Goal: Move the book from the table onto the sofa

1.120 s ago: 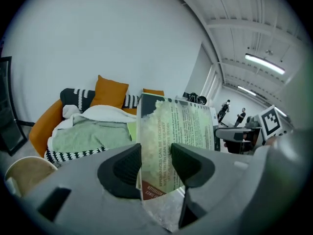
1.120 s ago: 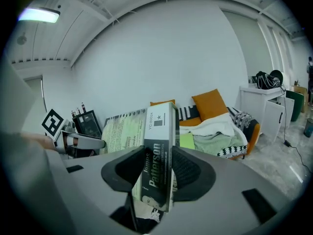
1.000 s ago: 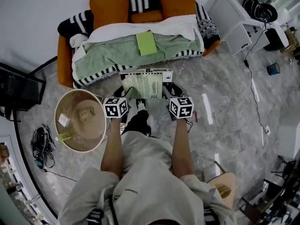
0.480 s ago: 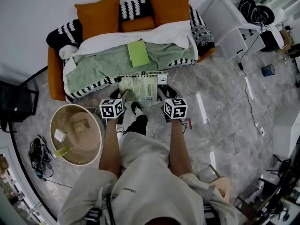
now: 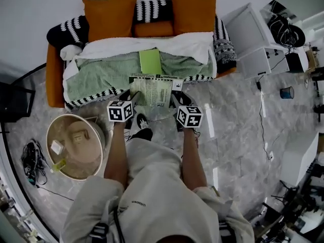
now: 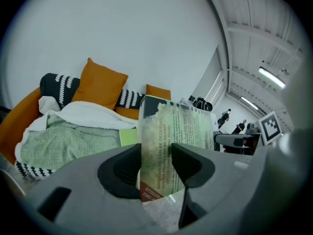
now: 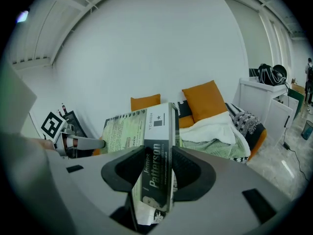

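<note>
Two sets of fingers (image 6: pixel 120 168) clamp the book (image 5: pixel 152 89) we hold, left gripper (image 6: pixel 156 163) and right gripper (image 7: pixel 159 168) at opposite edges, over open marble floor (image 5: pixel 238 120); sofa (image 5: pixel 53 80) just ahead, round surface (image 5: pixel 96 135) behind-left.

top (image 5: pixel 152 206): beige, short sleeves, small dark print | left tool (image 6: pixel 155 163), right tool (image 7: pixel 159 168): grey, black-white marker cubes (image 5: pixel 121 110)
</note>
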The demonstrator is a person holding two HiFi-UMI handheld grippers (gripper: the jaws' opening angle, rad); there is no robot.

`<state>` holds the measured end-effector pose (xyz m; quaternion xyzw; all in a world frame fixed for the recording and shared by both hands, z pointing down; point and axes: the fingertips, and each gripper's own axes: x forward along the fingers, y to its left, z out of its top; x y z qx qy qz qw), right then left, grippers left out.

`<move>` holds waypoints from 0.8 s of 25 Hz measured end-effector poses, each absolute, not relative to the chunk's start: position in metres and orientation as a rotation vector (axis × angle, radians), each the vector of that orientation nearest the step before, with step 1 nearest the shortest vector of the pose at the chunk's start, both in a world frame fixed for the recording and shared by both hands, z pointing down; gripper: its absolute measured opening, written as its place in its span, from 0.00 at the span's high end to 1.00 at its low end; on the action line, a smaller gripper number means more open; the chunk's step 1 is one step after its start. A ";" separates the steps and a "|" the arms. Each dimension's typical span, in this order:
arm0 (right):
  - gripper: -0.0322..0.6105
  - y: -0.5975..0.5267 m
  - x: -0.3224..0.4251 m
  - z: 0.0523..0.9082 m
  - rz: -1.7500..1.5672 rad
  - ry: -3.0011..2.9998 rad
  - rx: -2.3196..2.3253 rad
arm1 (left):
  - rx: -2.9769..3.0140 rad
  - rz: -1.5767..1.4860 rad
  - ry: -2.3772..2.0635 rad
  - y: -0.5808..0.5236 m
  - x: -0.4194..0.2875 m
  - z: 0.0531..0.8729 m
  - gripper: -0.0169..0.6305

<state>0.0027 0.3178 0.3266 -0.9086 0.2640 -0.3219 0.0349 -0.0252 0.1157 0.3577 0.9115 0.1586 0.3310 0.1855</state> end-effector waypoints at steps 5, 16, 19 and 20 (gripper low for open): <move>0.68 0.286 0.040 0.341 -1.025 0.891 -2.761 | 2.542 0.924 0.361 0.085 -0.001 0.370 0.68; 0.68 0.249 0.090 0.361 -1.126 1.010 -2.720 | 2.494 0.946 0.252 0.055 0.023 0.391 0.68; 0.68 0.234 0.103 0.367 -1.150 1.062 -2.708 | 2.483 0.937 0.182 0.042 0.030 0.396 0.68; 0.68 0.228 0.109 0.369 -1.162 1.091 -2.696 | 2.474 0.932 0.155 0.037 0.033 0.397 0.68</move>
